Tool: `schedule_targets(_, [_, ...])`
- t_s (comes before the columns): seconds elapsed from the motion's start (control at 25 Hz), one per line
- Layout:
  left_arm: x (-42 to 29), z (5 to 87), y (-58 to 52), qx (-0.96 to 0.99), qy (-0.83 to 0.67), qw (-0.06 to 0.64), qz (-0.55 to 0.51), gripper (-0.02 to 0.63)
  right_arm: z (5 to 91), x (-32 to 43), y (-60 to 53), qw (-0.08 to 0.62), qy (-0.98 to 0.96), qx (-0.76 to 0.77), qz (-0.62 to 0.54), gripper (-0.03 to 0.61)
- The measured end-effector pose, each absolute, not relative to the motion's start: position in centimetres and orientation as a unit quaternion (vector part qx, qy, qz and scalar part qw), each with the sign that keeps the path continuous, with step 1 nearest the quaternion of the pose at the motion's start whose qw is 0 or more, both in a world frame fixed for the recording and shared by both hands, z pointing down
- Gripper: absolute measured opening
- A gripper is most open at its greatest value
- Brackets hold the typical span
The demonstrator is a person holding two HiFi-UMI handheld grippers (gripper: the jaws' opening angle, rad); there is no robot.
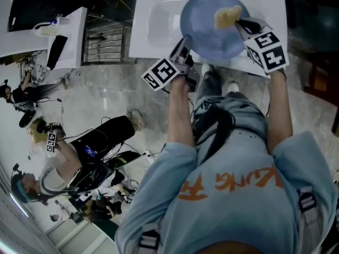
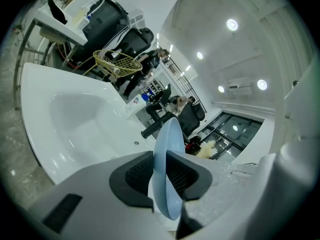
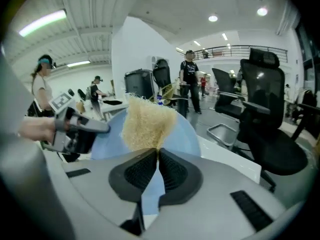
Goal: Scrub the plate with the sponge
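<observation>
Pale blue shirt point(image 1: 238, 221) with orange lettering point(image 1: 222, 185); left tool point(image 2: 162, 179) and right tool point(image 3: 157, 160) grey, black-padded

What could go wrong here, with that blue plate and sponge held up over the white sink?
The left gripper pinches the plate only at its rim, so a hard push from the sponge might twist it loose into the sink. The right gripper holds just the sponge's edge; it could slip out.

Bare sink basin point(image 1: 159, 25) left of plate point(image 1: 205, 32)

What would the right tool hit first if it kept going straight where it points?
Probably the blue plate: the right tool holds the sponge right before its face.
</observation>
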State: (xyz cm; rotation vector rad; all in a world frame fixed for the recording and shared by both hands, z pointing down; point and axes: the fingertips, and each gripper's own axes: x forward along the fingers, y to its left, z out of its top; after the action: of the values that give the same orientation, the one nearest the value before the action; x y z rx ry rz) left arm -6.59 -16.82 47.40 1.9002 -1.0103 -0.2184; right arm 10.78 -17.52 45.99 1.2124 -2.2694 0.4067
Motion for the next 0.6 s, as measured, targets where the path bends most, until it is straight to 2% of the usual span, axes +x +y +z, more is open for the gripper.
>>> schedule_targets(0.12, [-6.4,47.3,-17.0,0.777,-0.412,0.467,-0.089,0.074,45.2,7.0,-16.2,0.245,-0.881,0.378,0.147,0.017])
schedule_targets(0.32, [-6.2,46.4,-17.4,0.778,-0.412,0.464,-0.098,0.074,46.2,2.9,-13.7,0.290,-0.904,0.288,0.128,0.017])
schedule_targets(0.6, [-6.7,46.3,-17.7,0.773,-0.422,0.460,-0.113,0.074,48.5,2.6,-11.6,0.350,-0.902,0.220,0.125,0.017])
